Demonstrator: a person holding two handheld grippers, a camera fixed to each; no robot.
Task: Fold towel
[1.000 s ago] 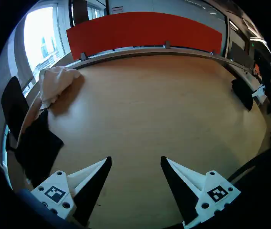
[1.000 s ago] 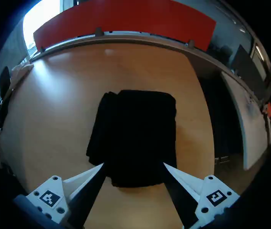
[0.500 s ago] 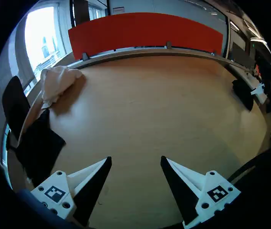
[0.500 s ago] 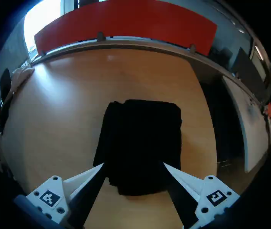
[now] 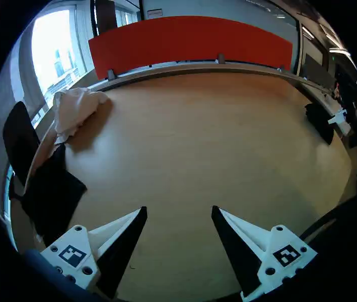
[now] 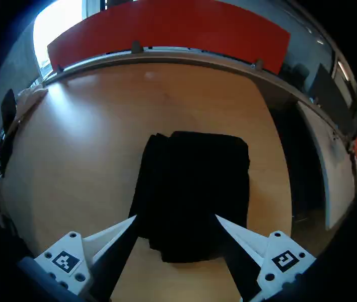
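Black and folded into a thick rectangle, the towel (image 6: 196, 186) lies flat on the wooden table (image 6: 77, 151), close to the table's right edge in the right gripper view. The right gripper (image 6: 175, 224) hangs over the towel's near end with its fingers (image 6: 105, 239) spread wide. The near part of the towel sits between the two tips, and whether they touch the cloth cannot be told. Beyond the towel a red divider (image 6: 168, 27) runs along the table's far edge. In the left gripper view the left gripper (image 5: 178, 221) is likewise spread apart, holding nothing, over bare wood well apart from any cloth. At the far left of the table a cream cloth (image 5: 75, 108) lies crumpled. Nearer, a black cloth (image 5: 52, 189) hangs over the left edge beside a dark chair (image 5: 19, 136). A bright window (image 5: 52, 55) stands behind them.
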